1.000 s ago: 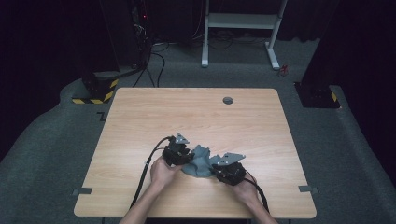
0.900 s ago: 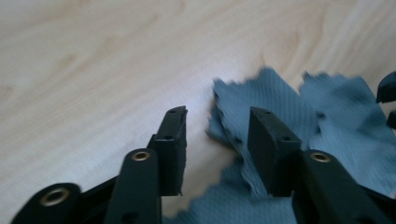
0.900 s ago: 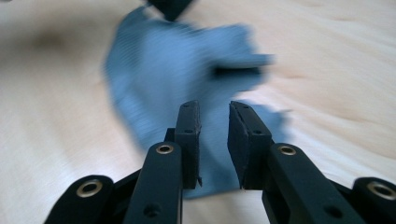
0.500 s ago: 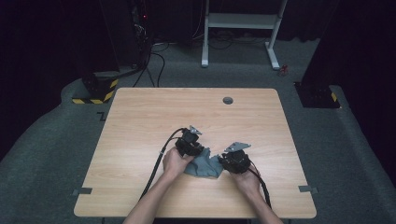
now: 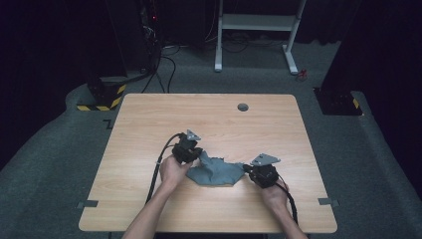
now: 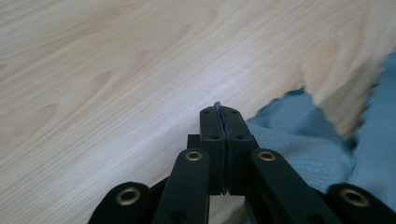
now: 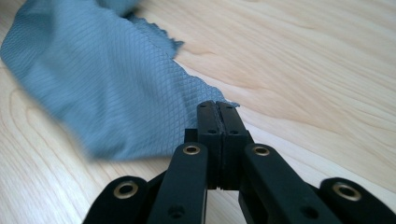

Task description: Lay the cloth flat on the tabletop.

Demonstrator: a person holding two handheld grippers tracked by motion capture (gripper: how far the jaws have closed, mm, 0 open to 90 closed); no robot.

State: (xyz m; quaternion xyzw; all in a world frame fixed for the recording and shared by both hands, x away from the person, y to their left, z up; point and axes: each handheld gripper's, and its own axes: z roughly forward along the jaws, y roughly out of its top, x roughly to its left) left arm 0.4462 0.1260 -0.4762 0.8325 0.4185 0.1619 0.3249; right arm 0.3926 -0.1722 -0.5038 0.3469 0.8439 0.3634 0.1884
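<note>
Grey-blue cloth (image 7: 107, 88) with fine diamond weave, matt pale wood-grain table (image 5: 149, 124)

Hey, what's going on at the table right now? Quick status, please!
Left claw shut on one edge of the grey cloth, right claw shut on the other edge. Both just closed. Cloth stretched between them on the table. Nothing in the way.

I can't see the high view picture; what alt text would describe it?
A person's two hands, each holding a black two-jaw gripper, stretch a crumpled grey-blue cloth between them on a light wooden table. The left gripper pinches the cloth's left edge, the right gripper its right edge.
</note>
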